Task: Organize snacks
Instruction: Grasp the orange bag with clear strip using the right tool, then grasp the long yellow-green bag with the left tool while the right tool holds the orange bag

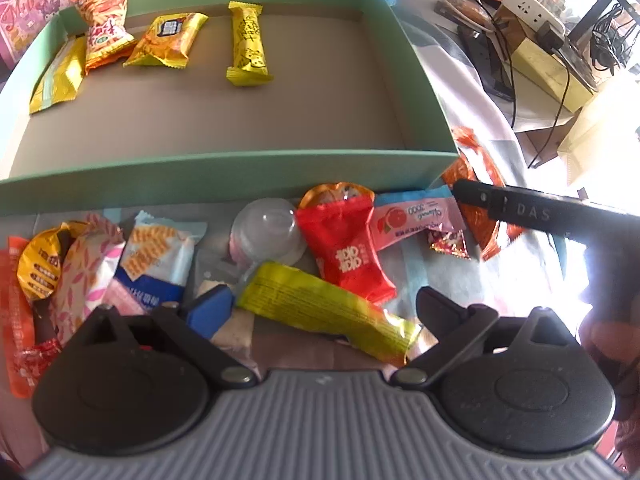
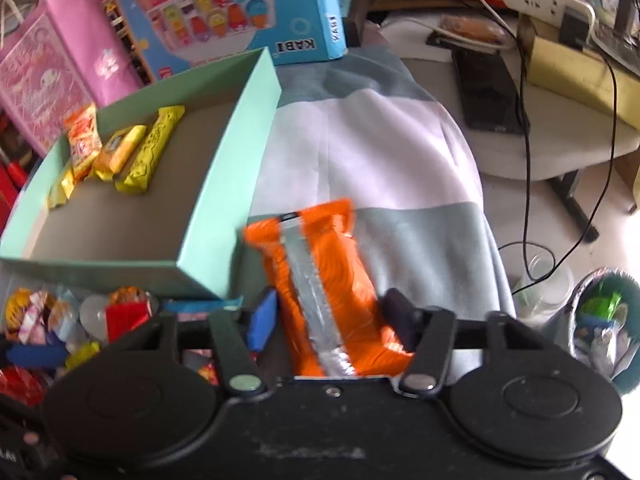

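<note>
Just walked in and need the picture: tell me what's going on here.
A person with a handheld gripper in each hand is sorting snacks into a green box, where four packets already lie. The right gripper has an orange packet between its jaws, beside the box. The left gripper hangs open over the loose pile, above a yellow-green bar.

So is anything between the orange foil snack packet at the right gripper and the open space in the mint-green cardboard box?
Only the mint-green cardboard box's own side wall, left of the orange foil snack packet; it must be cleared. The brown floor beyond is bare; four yellow and orange snacks sit at the far end.
</note>
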The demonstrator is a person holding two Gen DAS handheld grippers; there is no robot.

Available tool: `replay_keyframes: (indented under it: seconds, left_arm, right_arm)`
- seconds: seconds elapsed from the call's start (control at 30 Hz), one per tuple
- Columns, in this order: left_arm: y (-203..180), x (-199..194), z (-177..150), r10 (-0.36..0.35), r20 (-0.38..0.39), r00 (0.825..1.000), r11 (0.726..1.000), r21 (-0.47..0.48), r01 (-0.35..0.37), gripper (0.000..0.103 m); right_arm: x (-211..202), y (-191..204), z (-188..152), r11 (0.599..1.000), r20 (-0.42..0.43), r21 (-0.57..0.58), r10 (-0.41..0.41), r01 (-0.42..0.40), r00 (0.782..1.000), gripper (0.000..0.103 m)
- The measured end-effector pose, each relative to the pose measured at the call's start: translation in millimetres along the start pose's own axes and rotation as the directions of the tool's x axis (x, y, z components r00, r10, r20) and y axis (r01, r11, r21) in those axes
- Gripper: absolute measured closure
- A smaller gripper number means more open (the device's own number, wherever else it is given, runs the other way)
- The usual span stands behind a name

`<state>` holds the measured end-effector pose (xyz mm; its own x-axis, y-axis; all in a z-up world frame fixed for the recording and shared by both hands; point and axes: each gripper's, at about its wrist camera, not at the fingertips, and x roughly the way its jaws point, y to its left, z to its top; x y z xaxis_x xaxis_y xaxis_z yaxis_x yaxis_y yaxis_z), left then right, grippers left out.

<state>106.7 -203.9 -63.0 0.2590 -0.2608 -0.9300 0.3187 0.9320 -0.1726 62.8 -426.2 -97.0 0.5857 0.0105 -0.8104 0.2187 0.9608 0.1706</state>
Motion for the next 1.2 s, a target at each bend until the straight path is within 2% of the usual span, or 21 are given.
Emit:
replay_keyframes:
  seconds: [0.07,0.13,0.27,0.3,0.33,0.4,0.47,0.57,0.63,0.73,0.9,1.1,1.17,1.2]
  left_arm:
    - [-6,0,0,0.016,0.014,1.000,1.000,0.014,-0.016,0.009]
    - [-14,0,0,0.033,0.034,0.999,0.998,0.047,-0.034,0.029]
    - [-28,8,-5,0.066,0.059,0.996,0.989,0.130,-0.073,0.052]
    - [-30,10,-8,0.071,0.062,0.996,0.982,0.170,-0.081,0.065]
    - [-31,11,-10,0.065,0.057,0.996,0.977,0.198,-0.076,0.066]
    - [-33,11,-15,0.053,0.077,0.996,0.959,0.273,-0.072,0.066]
    - [-32,9,-17,0.069,0.098,0.993,0.944,0.315,-0.097,0.065]
    - [-26,3,-13,0.102,0.106,0.989,0.954,0.271,-0.127,0.062]
    - [-21,-3,-12,0.095,0.102,0.990,0.967,0.227,-0.116,0.046]
    - [-20,-15,-15,0.094,0.101,0.990,0.978,0.177,-0.111,0.037]
    - [-26,-13,-27,0.000,-0.023,1.000,0.997,0.074,0.002,0.037]
    - [-43,-1,-32,0.001,-0.007,1.000,0.998,0.060,-0.001,0.041]
    - [-49,7,-34,0.002,-0.011,1.000,0.997,0.072,-0.001,0.050]
    - [-53,8,-37,0.012,0.002,1.000,0.995,0.097,-0.012,0.052]
  right_arm:
    - [-5,-3,-5,0.999,-0.001,0.032,0.020,-0.020,1.000,0.054]
    - [-11,-8,-15,0.997,-0.004,0.071,0.044,-0.044,0.999,0.054]
    - [-25,-15,-34,0.991,-0.012,0.110,0.080,-0.078,0.997,0.054]
    - [-28,-15,-40,0.990,-0.015,0.117,0.087,-0.084,0.996,0.054]
    - [-31,-16,-44,0.988,-0.020,0.123,0.096,-0.092,0.995,0.054]
    - [-38,-15,-52,0.984,-0.029,0.136,0.120,-0.115,0.992,0.054]
    - [-43,-12,-60,0.982,-0.036,0.138,0.139,-0.132,0.990,0.054]
    - [-47,-7,-66,0.980,-0.043,0.135,0.156,-0.149,0.987,0.054]
    - [-50,-5,-70,0.977,-0.041,0.142,0.164,-0.157,0.986,0.054]
    - [-55,-2,-78,0.976,-0.034,0.147,0.169,-0.162,0.985,0.055]
    - [-59,-10,-86,0.966,-0.021,0.187,0.183,-0.176,0.983,0.055]
    - [-66,-24,-97,0.947,-0.016,0.249,0.214,-0.203,0.977,0.055]
    - [-67,-25,-99,0.948,-0.017,0.247,0.213,-0.203,0.977,0.055]
    - [-68,-24,-100,0.948,-0.018,0.246,0.211,-0.200,0.977,0.055]
